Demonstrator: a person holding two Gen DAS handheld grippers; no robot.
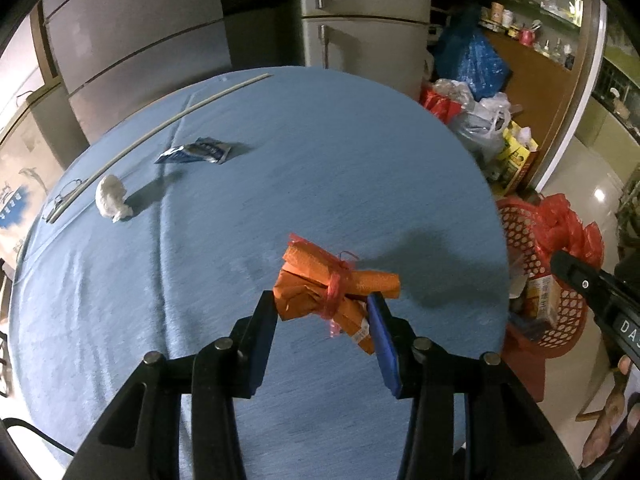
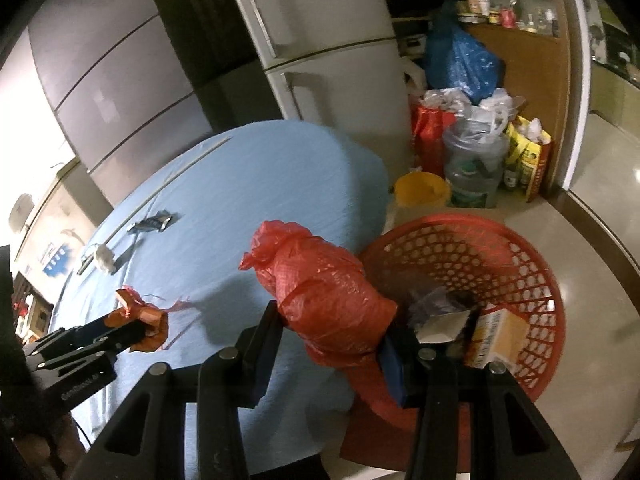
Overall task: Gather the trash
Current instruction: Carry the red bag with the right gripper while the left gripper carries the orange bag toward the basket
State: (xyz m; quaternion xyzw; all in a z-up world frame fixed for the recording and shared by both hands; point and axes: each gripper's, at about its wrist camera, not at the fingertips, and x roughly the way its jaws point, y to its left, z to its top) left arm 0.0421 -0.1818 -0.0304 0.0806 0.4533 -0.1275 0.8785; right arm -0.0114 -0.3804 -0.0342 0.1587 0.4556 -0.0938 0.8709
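My left gripper [image 1: 322, 306] is shut on an orange wrapper bundle [image 1: 320, 284] tied with red string, held over the blue table [image 1: 280, 160]. It also shows in the right wrist view [image 2: 144, 320]. My right gripper [image 2: 332, 332] is shut on a crumpled red plastic bag [image 2: 320, 292], held near the table's right edge beside the red mesh basket [image 2: 520, 264]. The basket holds a carton [image 2: 496, 336] and scraps. A white tissue wad [image 1: 112, 198] and a blue sachet [image 1: 200, 152] lie on the table's far left.
A white rod [image 1: 160, 128] and a clip lie along the table's far edge. Fridge [image 1: 360, 12] and grey cabinets stand behind. Bags, a water jug [image 2: 476, 164] and a yellow bucket [image 2: 420, 188] crowd the floor at the right.
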